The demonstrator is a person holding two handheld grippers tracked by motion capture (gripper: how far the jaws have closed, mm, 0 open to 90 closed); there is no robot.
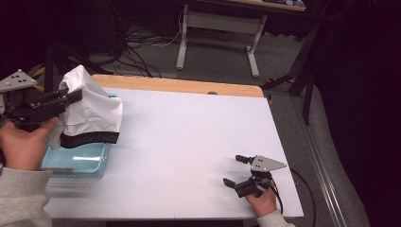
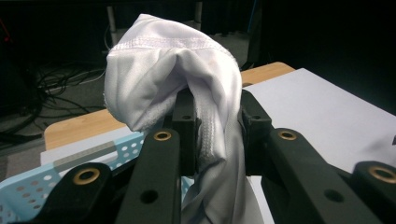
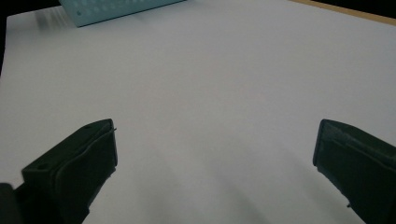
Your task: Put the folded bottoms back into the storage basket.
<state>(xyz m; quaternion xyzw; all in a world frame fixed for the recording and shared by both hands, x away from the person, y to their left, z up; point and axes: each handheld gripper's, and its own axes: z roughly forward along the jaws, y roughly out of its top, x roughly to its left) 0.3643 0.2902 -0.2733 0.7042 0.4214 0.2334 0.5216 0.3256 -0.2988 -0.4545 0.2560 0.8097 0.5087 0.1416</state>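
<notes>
The left gripper (image 1: 71,97) is pinching a white garment (image 1: 90,111) above the blue basket (image 1: 78,163) at far left, while the right gripper (image 1: 235,171) is resting spread wide on the white table (image 1: 189,137) at near right.

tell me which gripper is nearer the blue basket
Left. The left gripper holds a white garment right above the blue basket; the right gripper rests far across the table, open.

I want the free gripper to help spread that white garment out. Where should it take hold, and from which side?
Probably at the black waistband, the garment's lowest hanging edge, coming in from the table's open side. The left gripper pinches the white garment bunched near its top, so the cloth droops over the blue basket with that firm band facing the right gripper, whose jaws stand wide open.
</notes>
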